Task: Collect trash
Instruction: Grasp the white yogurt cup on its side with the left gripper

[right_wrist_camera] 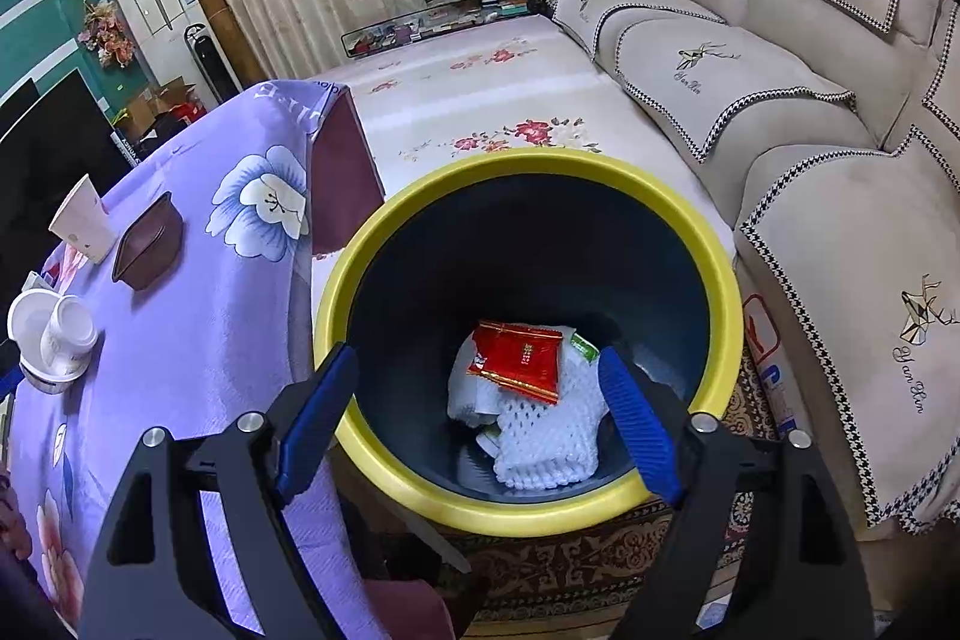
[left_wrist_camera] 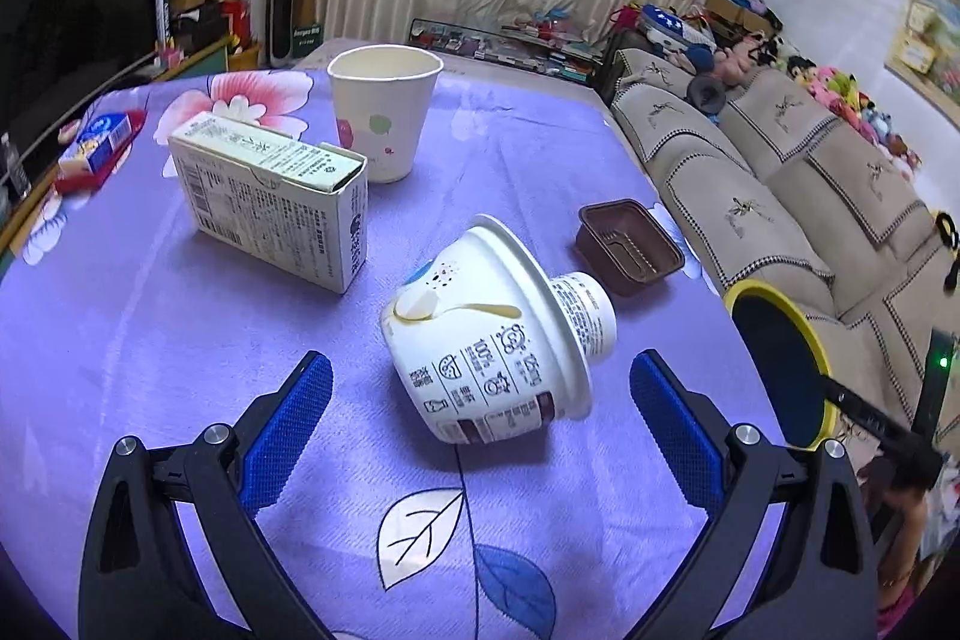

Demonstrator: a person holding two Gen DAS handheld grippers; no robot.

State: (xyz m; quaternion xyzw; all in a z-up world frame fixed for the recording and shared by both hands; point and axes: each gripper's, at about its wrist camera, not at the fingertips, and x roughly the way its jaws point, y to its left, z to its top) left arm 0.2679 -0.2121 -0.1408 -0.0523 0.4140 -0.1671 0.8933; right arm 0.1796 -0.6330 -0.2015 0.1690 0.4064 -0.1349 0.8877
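My left gripper (left_wrist_camera: 480, 370) is open and empty, its blue pads on either side of a white yogurt tub (left_wrist_camera: 492, 328) lying tipped on the purple tablecloth (left_wrist_camera: 150, 328). Behind it lie a pale green carton (left_wrist_camera: 270, 196), a paper cup (left_wrist_camera: 384, 112) standing upright and a brown plastic tray (left_wrist_camera: 630, 244). My right gripper (right_wrist_camera: 480, 376) is open and empty above the yellow-rimmed bin (right_wrist_camera: 714, 274), which holds a red wrapper (right_wrist_camera: 519, 358) on white foam netting (right_wrist_camera: 546, 436). The tub (right_wrist_camera: 54, 334), the cup (right_wrist_camera: 81, 220) and the tray (right_wrist_camera: 147, 250) also show at the left of the right wrist view.
A blue and red snack pack (left_wrist_camera: 99, 145) lies at the table's far left edge. The bin (left_wrist_camera: 780, 364) stands off the table's right edge on a patterned rug (right_wrist_camera: 570, 556). A beige sofa (right_wrist_camera: 810, 148) runs along the right.
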